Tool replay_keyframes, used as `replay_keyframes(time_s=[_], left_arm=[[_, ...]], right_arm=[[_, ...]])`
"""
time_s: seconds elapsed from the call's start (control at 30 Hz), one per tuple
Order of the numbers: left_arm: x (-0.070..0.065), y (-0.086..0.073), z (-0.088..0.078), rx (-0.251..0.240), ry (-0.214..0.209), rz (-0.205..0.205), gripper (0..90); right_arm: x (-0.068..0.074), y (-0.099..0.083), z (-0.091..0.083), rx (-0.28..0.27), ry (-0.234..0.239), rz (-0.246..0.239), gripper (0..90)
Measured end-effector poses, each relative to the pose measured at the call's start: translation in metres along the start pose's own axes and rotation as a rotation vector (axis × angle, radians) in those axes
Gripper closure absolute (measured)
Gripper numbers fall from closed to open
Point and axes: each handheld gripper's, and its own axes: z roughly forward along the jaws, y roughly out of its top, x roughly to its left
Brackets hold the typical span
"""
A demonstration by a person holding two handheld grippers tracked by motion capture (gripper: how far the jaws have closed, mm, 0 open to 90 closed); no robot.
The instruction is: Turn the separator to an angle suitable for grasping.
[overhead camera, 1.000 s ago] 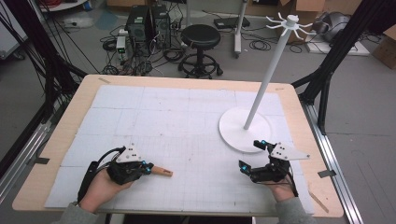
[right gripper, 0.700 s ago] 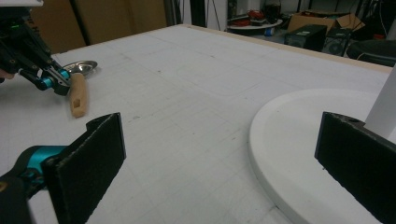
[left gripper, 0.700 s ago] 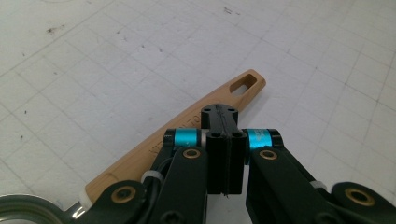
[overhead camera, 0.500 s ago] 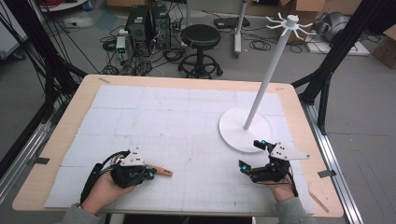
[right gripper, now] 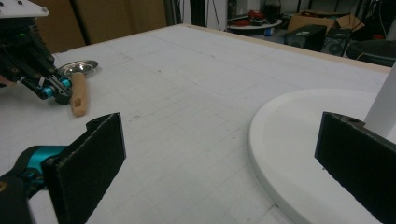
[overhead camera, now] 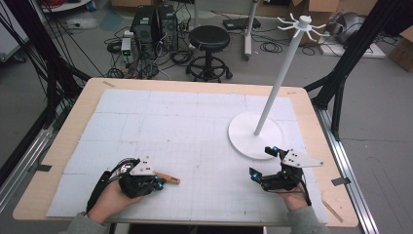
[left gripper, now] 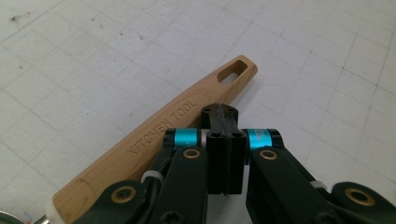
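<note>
A kitchen tool with a wooden handle (overhead camera: 168, 178) lies on the white gridded mat near the front left. The handle (left gripper: 177, 121) is stamped "KITCHEN TOOL" and has a hanging hole at its tip. The tool's metal bowl (right gripper: 79, 67) rests flat on the mat. My left gripper (overhead camera: 155, 182) is shut, jaws pressed together with nothing between them, and rests right against the handle; the closed tips (left gripper: 219, 114) sit beside the wood. My right gripper (overhead camera: 263, 161) stands open at the front right, just before the white stand's round base (overhead camera: 255, 134). Nothing is between its black pads (right gripper: 88, 163).
The stand's white pole (overhead camera: 282, 78) rises tilted from the base to a crown of hooks (overhead camera: 302, 22). The base's rim (right gripper: 280, 140) lies between the right jaws' line of sight. Beyond the table's wooden edge (overhead camera: 195, 85) stand a black stool (overhead camera: 209, 39) and computer boxes.
My left hand and gripper have crept slightly to the right along the handle. The handle and the right gripper have stayed where they were.
</note>
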Motion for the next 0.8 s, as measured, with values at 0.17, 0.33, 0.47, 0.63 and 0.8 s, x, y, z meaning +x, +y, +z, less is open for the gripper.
replay_keyframes(time_s=[0.17, 0.33, 0.47, 0.63, 0.8], left_arm=[[0.000, 0.003, 0.003, -0.001, 0.009, 0.005, 89.8], [0.003, 0.006, 0.007, -0.006, 0.010, -0.001, 89.8], [0.004, 0.008, 0.009, -0.009, 0.023, 0.003, 89.8], [0.007, 0.011, 0.012, -0.016, 0.035, -0.005, 89.8], [0.011, 0.013, 0.015, -0.018, 0.041, -0.010, 89.8]], right_arm=[[0.000, -0.001, -0.002, 0.002, -0.006, 0.000, 1.0], [-0.001, -0.001, -0.003, 0.005, -0.009, 0.006, 1.0], [0.000, -0.002, -0.003, 0.007, -0.008, 0.000, 1.0], [-0.001, -0.002, -0.003, 0.007, -0.009, -0.003, 1.0], [0.000, -0.002, -0.003, 0.007, -0.009, -0.003, 1.0]])
